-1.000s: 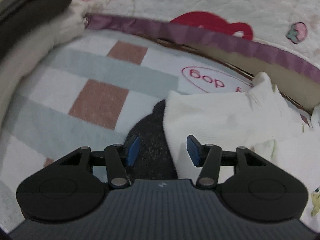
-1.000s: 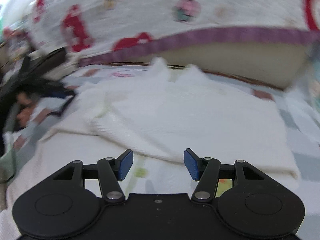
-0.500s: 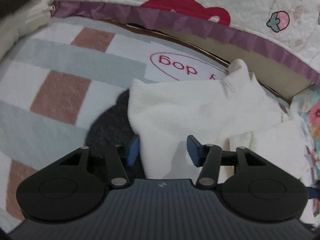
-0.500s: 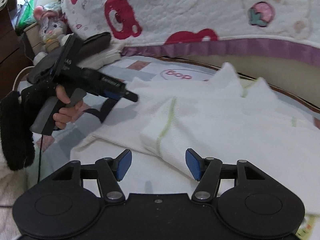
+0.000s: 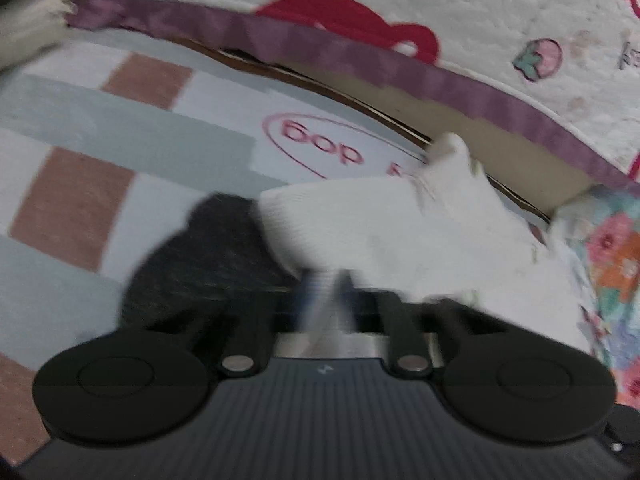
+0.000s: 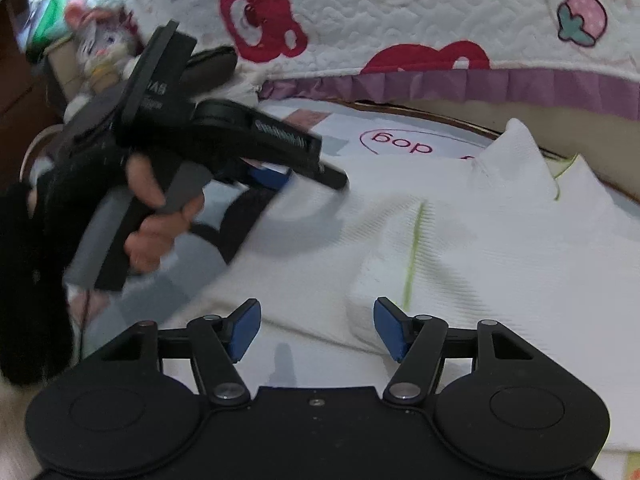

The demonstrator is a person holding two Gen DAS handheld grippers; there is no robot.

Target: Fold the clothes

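A white knit garment [image 6: 460, 240] lies spread on a checked bedsheet [image 5: 120, 132], its collar toward the far edge where a purple-trimmed quilt [image 6: 440, 20] hangs over the bed. One sleeve is already doubled across the body, its cuff [image 6: 376, 280] just ahead of the right gripper [image 6: 316, 330].

The left gripper [image 5: 326, 292] has just been closing and now pinches the garment's near left edge; its blurred pads meet on a thin wedge of white cloth. A hand [image 6: 160, 208] holds that tool at the garment's left side in the right wrist view. The right gripper's jaws have just been opening and stand wide above the cloth, nothing between them.

The fabric looks light, soft and limp, likely to sag and drag rather than hold shape, so a pinch at an edge or corner should serve best, with a second hold on the opposite edge to keep the fold square. A dark shadow falls on the sheet beside the left gripper.

Open sheet lies to the left. The quilt crowds the far edge, a floral cloth [image 5: 612, 248] the right, and a plush toy [image 6: 100, 48] sits at the far left corner.
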